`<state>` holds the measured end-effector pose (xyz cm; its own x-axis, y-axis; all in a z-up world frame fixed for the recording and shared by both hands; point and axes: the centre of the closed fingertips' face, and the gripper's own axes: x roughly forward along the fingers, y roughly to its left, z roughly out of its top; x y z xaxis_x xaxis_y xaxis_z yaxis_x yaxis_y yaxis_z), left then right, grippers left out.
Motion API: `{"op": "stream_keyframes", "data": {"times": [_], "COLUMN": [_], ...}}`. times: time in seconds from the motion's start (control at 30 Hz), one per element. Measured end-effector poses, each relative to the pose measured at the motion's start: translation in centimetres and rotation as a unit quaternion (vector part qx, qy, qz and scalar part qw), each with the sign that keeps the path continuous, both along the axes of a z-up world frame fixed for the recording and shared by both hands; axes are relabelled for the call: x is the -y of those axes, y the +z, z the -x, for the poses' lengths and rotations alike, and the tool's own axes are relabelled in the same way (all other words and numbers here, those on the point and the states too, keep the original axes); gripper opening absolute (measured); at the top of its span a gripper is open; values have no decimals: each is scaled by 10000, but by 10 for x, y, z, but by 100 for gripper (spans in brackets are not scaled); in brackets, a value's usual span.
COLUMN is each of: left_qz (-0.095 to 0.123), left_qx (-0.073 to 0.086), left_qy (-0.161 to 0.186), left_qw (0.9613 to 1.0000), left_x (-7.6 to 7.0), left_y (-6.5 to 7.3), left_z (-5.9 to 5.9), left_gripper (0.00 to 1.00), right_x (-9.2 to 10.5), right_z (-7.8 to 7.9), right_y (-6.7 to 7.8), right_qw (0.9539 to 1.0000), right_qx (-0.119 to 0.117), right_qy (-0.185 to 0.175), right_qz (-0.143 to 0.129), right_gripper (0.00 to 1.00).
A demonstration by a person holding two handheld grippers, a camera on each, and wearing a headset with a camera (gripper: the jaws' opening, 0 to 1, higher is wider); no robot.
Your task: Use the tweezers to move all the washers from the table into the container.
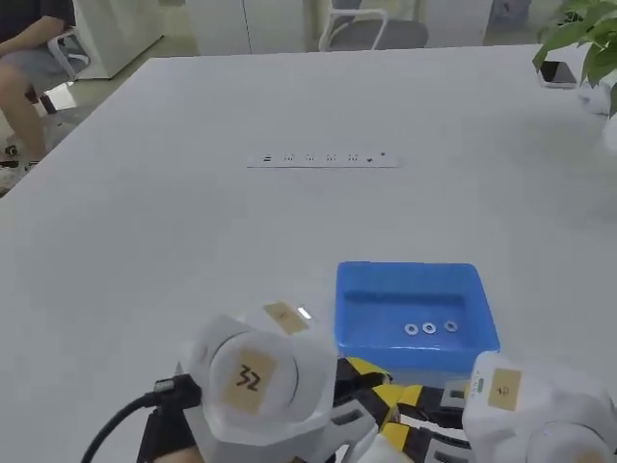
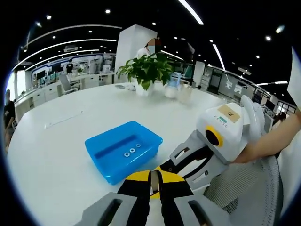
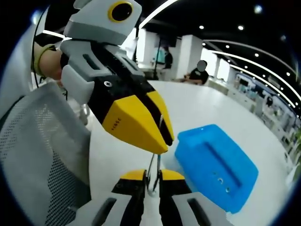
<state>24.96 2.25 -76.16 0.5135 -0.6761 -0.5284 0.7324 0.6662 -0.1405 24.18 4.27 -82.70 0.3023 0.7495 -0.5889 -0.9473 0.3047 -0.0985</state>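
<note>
The right tool [image 3: 152, 186] is gripping the tweezers [image 3: 154, 165]: its jaws are standing narrow, with the thin metal legs pinched between them and rising straight ahead. The left tool [image 2: 154, 186] is also pressing its jaws close together on a thin strip of metal, which I judge to be the other end of the same tweezers. In the right gripper view its yellow tips are meeting the tweezers from above. The tweezers' long axis is therefore running from one tool to the other, low and close to the person, at the near edge of the surface [image 1: 193, 222].

The blue container [image 1: 410, 273] is sitting on the surface just beyond both tools, away from the person. In the head view it is lying toward the right-hand side, so the right tool is standing nearer to it. Three washers [image 1: 429, 328] are lying in a short row on the container's floor, close to its near wall.

The coming move is hanging on which tool is keeping the tweezers. As they are pointing across between the tools and not toward the container, whichever tool is taking them over needs to swing the tips forward. I cannot tell from here whether more washers are waiting on the surface.
</note>
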Motion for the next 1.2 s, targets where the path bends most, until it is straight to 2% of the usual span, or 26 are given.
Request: {"op": "stream_keyframes", "data": {"times": [0.07,0.17,0.33,0.4,0.43,0.47,0.5,0.53,0.57,0.63,0.67,0.7,0.73,0.8,0.9,0.97,1.03,1.1,1.13,1.2], "left_qz": [-84,-132,-281,-339,-426,-521,-552,-552,-672,-786,-690,-399,-196,-27,101,242,372,414,431,457], "left_qx": [101,132,154,185,258,342,361,303,230,445,407,319,232,336,453,538,532,508,492,594], "left_qy": [-98,-142,-230,-298,-347,-439,-472,-443,-354,-156,-109,31,200,324,635,896,1113,1267,1337,1331], "left_qw": [9999,9997,9992,9988,9982,9971,9967,9970,9968,9958,9967,9987,9993,9989,9969,9942,9917,9898,9889,9883], "left_x": [2,2,2,4,5,5,6,5,0,-10,-15,-15,-22,-34,-52,-64,-75,-82,-83,-84], "left_y": [1,1,0,0,0,0,0,-2,-8,-9,-9,-5,-2,6,12,17,18,18,18,18], "left_z": [2,3,3,4,4,3,3,3,1,-6,-5,-6,-5,-4,-1,2,8,12,15,20], "left_gripper": [2,2,2,2,2,3,3,4,7,20,24,28,29,31,40,47,52,55,56,58], "right_x": [1,1,1,2,3,3,4,4,4,6,7,8,10,11,12,12,14,16,15,18], "right_z": [0,1,3,3,2,3,1,1,0,-1,-1,-1,-1,-1,0,-1,-2,-3,-2,-6], "right_y": [1,3,21,19,19,18,18,18,18,19,19,19,19,19,19,20,20,21,21,24], "right_qw": [10000,9998,9993,9992,9990,9981,9970,9970,9967,9956,9954,9943,9937,9919,9901,9886,9862,9822,9764,9665], "right_qx": [-62,-145,-133,-155,-137,-282,-392,-407,-428,-469,-484,-567,-587,-681,-733,-782,-861,-990,-1213,-1377], "right_qy": [-58,-128,-277,-348,-393,-517,-649,-637,-658,-783,-799,-854,-893,-975,-1079,-1147,-1235,-1324,-1383,-1610], "right_qz": [-16,-39,-198,-152,-138,-180,-180,-188,-185,-227,-229,-296,-331,-439,-518,-587,-686,-897,-1127,-1448], "right_gripper": [8,8,6,5,4,4,4,3,3,3,3,3,3,3,2,2,2,2,3,3]}}
